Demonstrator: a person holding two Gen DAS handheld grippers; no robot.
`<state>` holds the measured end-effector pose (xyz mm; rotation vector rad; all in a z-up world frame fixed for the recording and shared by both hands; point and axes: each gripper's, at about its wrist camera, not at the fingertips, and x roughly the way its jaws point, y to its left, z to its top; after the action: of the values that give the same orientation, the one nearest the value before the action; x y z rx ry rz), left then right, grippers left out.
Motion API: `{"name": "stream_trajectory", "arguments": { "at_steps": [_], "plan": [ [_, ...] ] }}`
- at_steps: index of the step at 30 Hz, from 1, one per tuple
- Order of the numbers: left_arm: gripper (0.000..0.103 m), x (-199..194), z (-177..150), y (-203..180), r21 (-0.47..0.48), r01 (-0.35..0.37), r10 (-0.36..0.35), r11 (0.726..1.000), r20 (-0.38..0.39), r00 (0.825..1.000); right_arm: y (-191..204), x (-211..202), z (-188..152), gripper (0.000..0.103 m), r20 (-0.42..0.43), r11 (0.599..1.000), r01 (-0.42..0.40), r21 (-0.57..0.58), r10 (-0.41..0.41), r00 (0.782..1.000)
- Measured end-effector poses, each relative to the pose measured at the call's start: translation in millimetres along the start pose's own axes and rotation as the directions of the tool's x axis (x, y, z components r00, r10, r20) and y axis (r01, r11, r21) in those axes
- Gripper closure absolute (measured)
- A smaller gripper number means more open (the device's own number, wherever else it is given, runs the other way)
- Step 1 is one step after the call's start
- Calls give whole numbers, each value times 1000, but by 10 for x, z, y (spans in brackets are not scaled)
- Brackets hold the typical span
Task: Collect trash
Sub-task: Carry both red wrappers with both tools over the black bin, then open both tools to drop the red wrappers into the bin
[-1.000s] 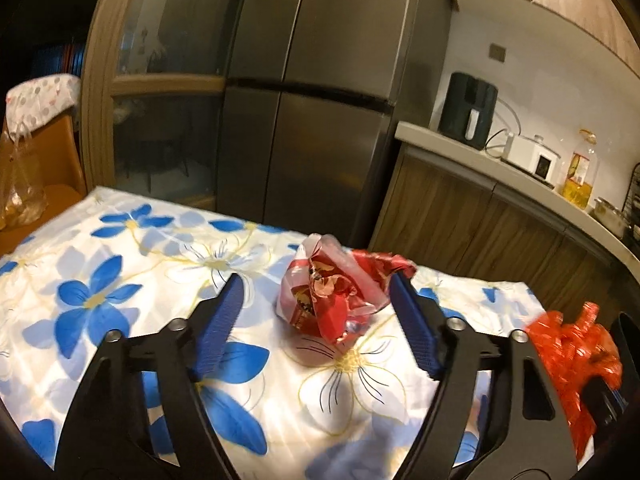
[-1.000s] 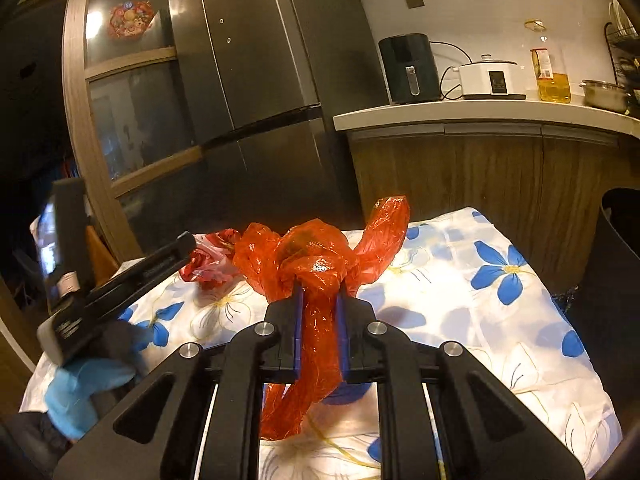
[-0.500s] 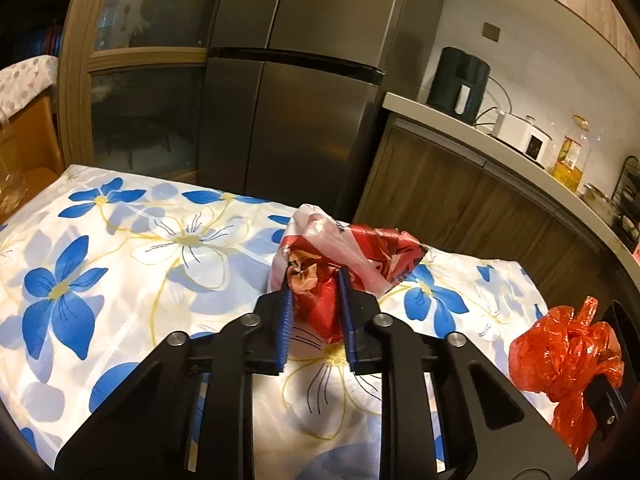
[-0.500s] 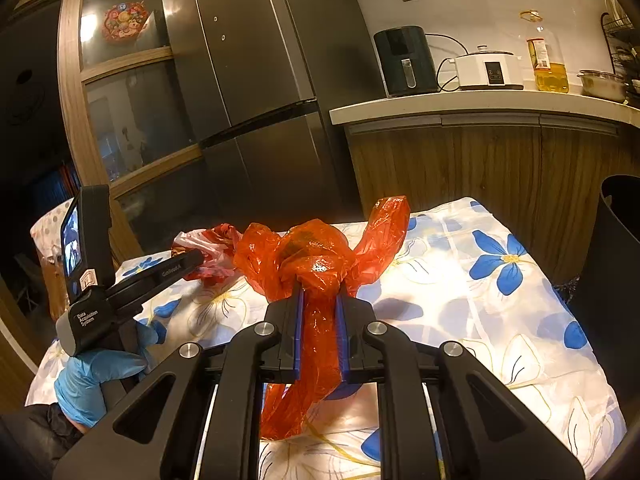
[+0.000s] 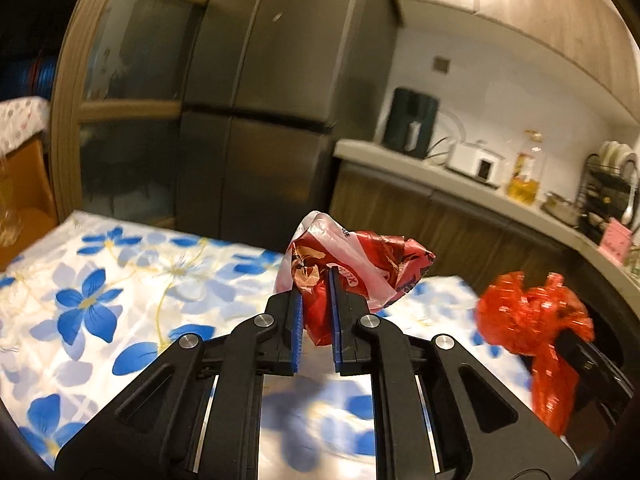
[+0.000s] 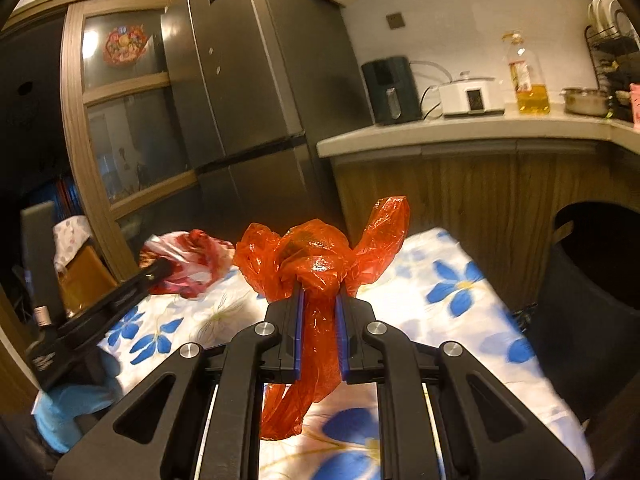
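Note:
My left gripper is shut on a crumpled red and white snack wrapper and holds it above the table with the blue-flower cloth. The wrapper also shows in the right wrist view. My right gripper is shut on a crumpled orange plastic bag, held above the cloth. The orange bag also shows at the right of the left wrist view.
A dark bin stands right of the table. A steel fridge and a wooden counter with an air fryer, a cooker and an oil bottle stand behind. An orange chair stands at the left.
My left gripper closed on the snack wrapper and lifted it off the cloth. My right gripper kept its hold on the orange bag and rose a little.

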<state>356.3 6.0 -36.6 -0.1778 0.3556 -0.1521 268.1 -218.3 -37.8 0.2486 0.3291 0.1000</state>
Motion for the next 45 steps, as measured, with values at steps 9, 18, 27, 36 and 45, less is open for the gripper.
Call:
{"name": "stream_trajectory", "arguments": {
  "at_steps": [9, 18, 27, 36, 45],
  "plan": [
    [93, -505, 48, -1085, 73, 170, -173, 983, 40, 984, -607, -694, 250, 89, 110, 992, 117, 39, -120, 987],
    [93, -515, -146, -2375, 127, 362, -364, 924, -9, 932, -1446, -1231, 394, 89, 170, 951, 289, 112, -304, 937],
    [92, -192, -409, -3159, 149, 438, -431, 887, -76, 899, -2016, -1270, 479, 88, 162, 923, 352, 157, -376, 912],
    [89, 81, -557, -3368, 157, 460, -444, 874, -126, 887, -2240, -1089, 489, 80, 132, 924, 339, 177, -363, 922],
    [53, 151, -598, -3322, 158, 462, -444, 873, -140, 885, -2300, -1064, 461, 63, 114, 921, 344, 183, -368, 923]
  ]
}}
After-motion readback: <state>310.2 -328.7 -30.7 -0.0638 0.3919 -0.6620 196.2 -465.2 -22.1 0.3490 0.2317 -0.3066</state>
